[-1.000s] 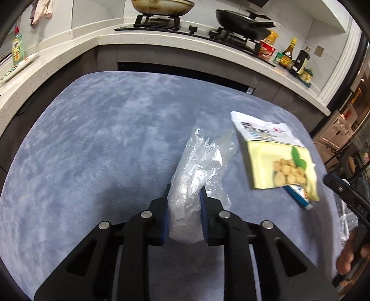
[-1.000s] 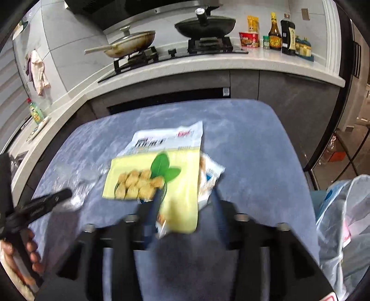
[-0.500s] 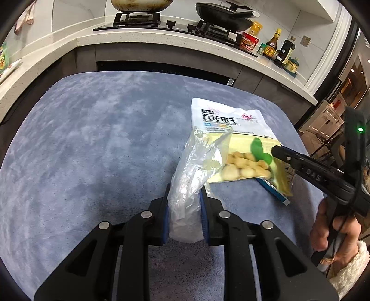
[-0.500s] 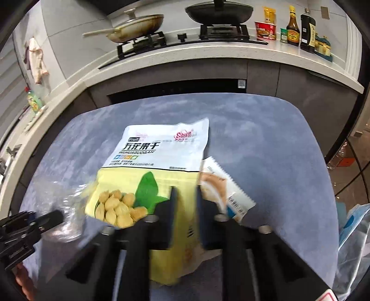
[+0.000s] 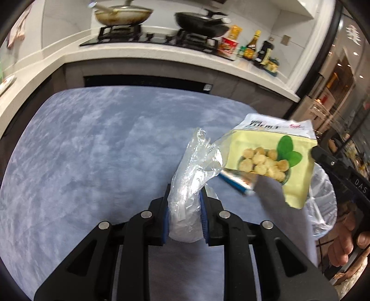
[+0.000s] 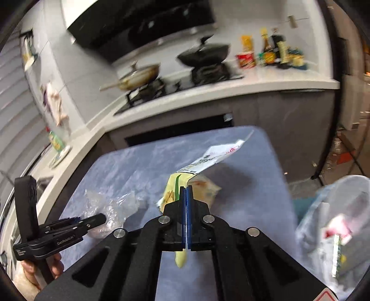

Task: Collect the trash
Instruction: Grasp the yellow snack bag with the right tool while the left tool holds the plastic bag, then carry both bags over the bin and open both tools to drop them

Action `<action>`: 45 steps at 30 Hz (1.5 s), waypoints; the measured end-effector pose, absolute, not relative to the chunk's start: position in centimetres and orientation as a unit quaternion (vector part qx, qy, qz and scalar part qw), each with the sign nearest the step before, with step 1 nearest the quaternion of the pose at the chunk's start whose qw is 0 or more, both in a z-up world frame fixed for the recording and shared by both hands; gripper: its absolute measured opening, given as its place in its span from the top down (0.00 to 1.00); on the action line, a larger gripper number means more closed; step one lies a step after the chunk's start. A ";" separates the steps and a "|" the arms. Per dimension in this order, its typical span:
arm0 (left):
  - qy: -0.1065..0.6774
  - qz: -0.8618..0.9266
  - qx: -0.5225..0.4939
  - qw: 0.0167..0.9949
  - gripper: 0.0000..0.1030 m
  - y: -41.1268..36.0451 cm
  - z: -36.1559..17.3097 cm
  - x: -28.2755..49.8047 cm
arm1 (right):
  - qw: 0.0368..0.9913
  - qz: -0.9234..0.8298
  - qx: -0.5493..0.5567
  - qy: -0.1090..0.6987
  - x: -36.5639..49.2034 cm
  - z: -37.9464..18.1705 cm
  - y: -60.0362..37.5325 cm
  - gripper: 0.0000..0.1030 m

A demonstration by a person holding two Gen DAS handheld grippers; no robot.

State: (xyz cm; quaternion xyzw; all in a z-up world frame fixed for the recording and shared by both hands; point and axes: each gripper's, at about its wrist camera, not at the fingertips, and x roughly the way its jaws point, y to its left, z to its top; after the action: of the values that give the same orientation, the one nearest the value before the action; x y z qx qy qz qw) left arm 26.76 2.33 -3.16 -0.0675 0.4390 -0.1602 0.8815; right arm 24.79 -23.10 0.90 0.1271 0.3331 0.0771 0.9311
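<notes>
The yellow snack packet (image 6: pixel 182 185), light and limp, is clamped at its lower edge in the right hand-held gripper (image 6: pixel 186 196) at frame centre, while crinkled clear plastic (image 5: pixel 189 185), judged slippery, is pinched mid-body by the left hand-held gripper (image 5: pixel 183 208) above the table (image 5: pixel 92 150).

I see blue-grey mottled tabletop (image 5: pixel 97 143), white L-shaped counter (image 5: pixel 161 49), black gas hob (image 5: pixel 148 37), two pans, dark cabinets below, white tiled wall (image 6: pixel 92 62), range hood (image 6: pixel 148 20), sauce bottles (image 6: pixel 270 52).
</notes>
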 end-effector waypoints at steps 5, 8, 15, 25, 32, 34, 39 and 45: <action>0.424 -0.208 -0.050 0.880 0.80 -2.1 -0.6 25.1 | 0.945 0.012 0.135 0.299 20.1 3.6 -28.8 0.99; 0.418 -0.256 -0.038 0.871 0.80 -6.6 0.9 24.4 | 0.946 -0.034 0.137 0.291 17.6 4.2 -32.7 0.99; 0.398 -0.349 0.002 0.849 0.80 -18.3 2.3 23.3 | 0.928 -0.136 0.157 0.308 13.6 1.9 -41.3 0.99; 0.423 -0.415 0.052 0.804 0.80 -32.5 -2.0 22.3 | 0.900 -0.174 0.175 0.360 12.8 -3.7 -46.6 0.99; 0.444 -0.403 0.077 0.797 0.58 -36.5 -5.7 22.1 | 0.878 -0.169 0.196 0.402 13.0 -7.5 -47.5 0.95; 0.441 -0.397 0.074 0.801 0.37 -36.4 -5.8 22.3 | 0.876 -0.173 0.195 0.405 12.9 -7.9 -47.4 0.91; 0.407 -0.378 0.065 0.829 0.20 -34.3 -4.0 22.0 | 0.885 -0.183 0.211 0.372 10.8 -6.4 -47.0 0.60; 0.404 -0.348 0.042 0.845 0.20 -30.5 -2.6 22.3 | 0.901 -0.168 0.201 0.345 10.2 -3.2 -45.3 0.60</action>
State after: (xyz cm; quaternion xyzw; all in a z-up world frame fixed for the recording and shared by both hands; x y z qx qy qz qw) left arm 22.30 -30.48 -2.57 0.0418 0.4040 -0.3481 0.8449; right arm 10.17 -45.26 -3.25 0.2007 0.3452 -0.1680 0.9013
